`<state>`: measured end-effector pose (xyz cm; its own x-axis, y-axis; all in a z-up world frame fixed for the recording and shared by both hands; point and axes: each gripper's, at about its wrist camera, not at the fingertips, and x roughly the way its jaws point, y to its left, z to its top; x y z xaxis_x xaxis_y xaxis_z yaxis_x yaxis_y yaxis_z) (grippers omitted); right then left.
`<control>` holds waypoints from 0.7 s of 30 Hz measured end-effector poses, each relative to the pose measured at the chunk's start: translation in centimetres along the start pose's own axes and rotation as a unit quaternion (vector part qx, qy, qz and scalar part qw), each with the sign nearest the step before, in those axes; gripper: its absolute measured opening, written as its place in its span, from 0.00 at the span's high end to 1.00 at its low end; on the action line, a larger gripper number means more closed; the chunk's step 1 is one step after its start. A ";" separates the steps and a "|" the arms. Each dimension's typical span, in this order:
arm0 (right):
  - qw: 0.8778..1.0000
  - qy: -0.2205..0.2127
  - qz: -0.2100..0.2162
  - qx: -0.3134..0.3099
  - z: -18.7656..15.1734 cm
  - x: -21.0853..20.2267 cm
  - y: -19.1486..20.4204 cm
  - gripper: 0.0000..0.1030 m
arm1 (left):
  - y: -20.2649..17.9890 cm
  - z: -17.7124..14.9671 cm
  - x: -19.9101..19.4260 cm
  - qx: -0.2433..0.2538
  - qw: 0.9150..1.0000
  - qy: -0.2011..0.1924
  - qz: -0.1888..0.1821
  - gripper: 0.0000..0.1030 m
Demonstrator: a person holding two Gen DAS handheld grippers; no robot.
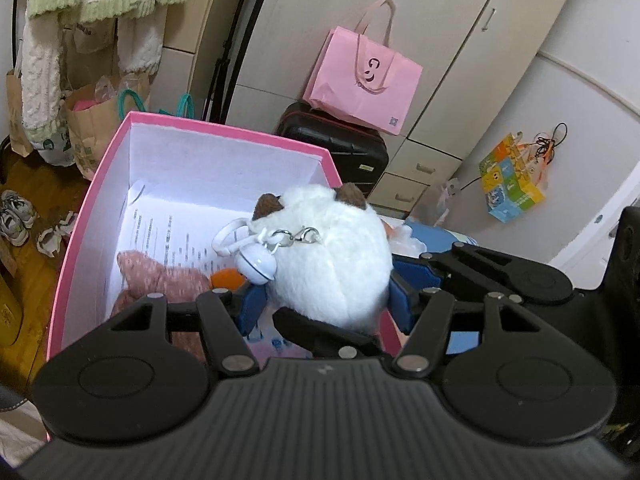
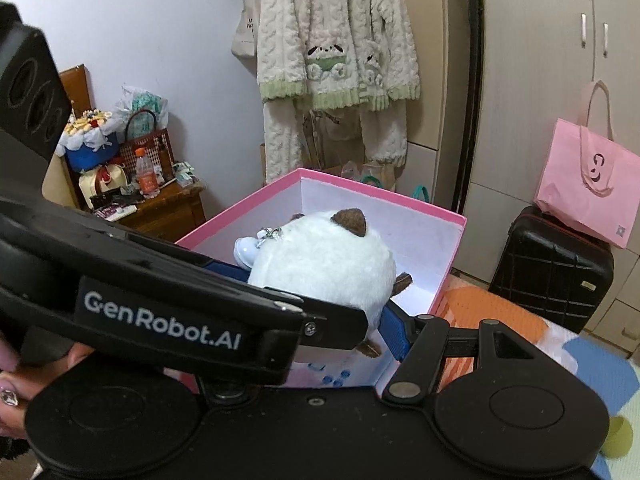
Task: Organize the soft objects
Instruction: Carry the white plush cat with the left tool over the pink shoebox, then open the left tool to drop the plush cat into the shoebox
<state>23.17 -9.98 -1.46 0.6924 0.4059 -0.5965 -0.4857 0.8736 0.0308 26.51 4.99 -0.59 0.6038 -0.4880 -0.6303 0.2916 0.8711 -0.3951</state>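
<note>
Bedroom, pink box (image 1: 224,136) open; both grippers, left (image 1: 320,300) and right (image 2: 320,304), clamp white plush (image 1: 336,256) over near edge. Risk: uneven release, plush drops outside box.

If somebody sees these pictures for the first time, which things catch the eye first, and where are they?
First comes the round white plush toy with brown ears and a white clip charm, gripped between the blue pads of the left tool and the right tool, over the near edge of the pink box. Inside the box lie a pinkish plush and printed paper. A pink bag sits on a black suitcase behind.
</note>
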 end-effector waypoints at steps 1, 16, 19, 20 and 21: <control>1.000 0.001 -0.001 -0.004 0.2 0.3 -0.2 0.33 | 0.2 0.3 0.3 -0.004 1.000 0.005 -0.001 0.41; 0.998 0.037 -0.025 -0.054 0.7 4.0 -1.1 0.31 | 2.3 1.5 3.5 -0.048 0.998 0.048 0.013 0.39; 0.998 0.040 -0.028 -0.051 0.6 4.0 -1.3 0.28 | 2.4 1.5 2.5 -0.041 0.998 0.027 0.026 0.37; 0.998 0.038 -0.028 -0.052 0.6 3.9 -1.3 0.27 | 2.3 1.4 2.1 -0.039 0.999 0.020 0.031 0.36; 0.997 0.036 -0.029 -0.054 0.6 3.8 -1.2 0.26 | 2.3 1.3 1.7 -0.035 0.999 0.015 0.036 0.36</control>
<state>26.72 -9.37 -3.32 0.6823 0.3318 -0.6514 -0.5036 0.8593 -0.0898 29.20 6.19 -1.70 0.5987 -0.4274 -0.6774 0.1951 0.8981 -0.3942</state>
